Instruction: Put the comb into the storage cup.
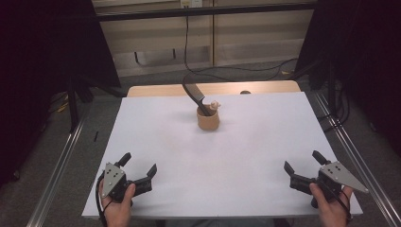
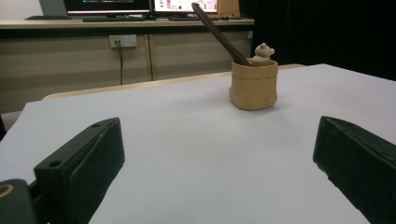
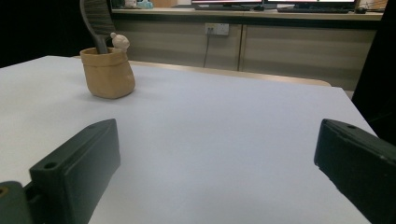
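Tan pot (image 1: 208, 119) standing upright toward the far middle of the white worktop (image 1: 246, 156), holding a dark leaning spatula (image 1: 194, 92) and a small bear figure (image 1: 214, 105). Left gripper (image 1: 139, 165) at the near left corner, right gripper (image 1: 302, 161) at the near right, both with fingers spread wide and empty, well apart from the pot.

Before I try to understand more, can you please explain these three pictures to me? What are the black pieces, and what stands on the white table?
A person sits at a white table with a hand-held grasping tool in each hand. The high view looks down from above: the left tool and the right tool rest near the front edge, both open and holding nothing. The two other pictures come from a camera on each tool, so the black blocks at the bottom are that tool's own jaws. Farther back stands a tan pot. A dark utensil leans out of it, beside a small bear figure.
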Action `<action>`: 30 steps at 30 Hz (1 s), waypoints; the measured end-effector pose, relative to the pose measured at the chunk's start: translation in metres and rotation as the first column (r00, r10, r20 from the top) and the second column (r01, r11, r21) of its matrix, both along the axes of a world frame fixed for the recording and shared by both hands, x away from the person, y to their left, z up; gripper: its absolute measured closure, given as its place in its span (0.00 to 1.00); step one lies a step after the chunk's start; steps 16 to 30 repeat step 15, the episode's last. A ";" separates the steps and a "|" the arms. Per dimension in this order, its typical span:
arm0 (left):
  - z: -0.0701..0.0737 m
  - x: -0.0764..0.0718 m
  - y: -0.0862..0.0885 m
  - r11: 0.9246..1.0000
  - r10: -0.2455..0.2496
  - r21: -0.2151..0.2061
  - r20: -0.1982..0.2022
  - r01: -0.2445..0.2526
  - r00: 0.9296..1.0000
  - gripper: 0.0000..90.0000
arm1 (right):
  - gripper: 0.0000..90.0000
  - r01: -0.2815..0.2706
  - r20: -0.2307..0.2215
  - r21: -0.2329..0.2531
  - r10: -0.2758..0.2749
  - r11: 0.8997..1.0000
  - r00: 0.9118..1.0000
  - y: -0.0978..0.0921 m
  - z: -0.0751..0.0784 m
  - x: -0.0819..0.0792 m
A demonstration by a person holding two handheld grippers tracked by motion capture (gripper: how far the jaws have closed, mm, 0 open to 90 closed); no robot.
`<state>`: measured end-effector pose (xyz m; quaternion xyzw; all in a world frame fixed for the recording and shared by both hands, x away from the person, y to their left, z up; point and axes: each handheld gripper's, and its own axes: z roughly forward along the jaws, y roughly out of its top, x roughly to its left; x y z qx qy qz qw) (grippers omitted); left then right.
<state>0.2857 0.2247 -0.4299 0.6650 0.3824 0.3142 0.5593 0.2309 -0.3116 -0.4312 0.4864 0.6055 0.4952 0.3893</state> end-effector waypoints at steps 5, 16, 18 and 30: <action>0.000 -0.001 0.000 1.000 -0.001 0.000 -0.001 0.001 1.000 0.02 | 0.00 -0.003 0.006 -0.017 0.004 1.000 1.000 0.000 -0.003 -0.002; 0.001 0.001 0.001 1.000 -0.006 -0.007 -0.002 0.006 1.000 0.02 | 0.00 -0.006 0.004 0.003 0.006 1.000 1.000 0.001 -0.005 0.002; 0.001 0.001 0.001 1.000 -0.006 -0.007 -0.002 0.006 1.000 0.02 | 0.00 -0.006 0.004 0.003 0.006 1.000 1.000 0.001 -0.005 0.002; 0.001 0.001 0.001 1.000 -0.006 -0.007 -0.002 0.006 1.000 0.02 | 0.00 -0.006 0.004 0.003 0.006 1.000 1.000 0.001 -0.005 0.002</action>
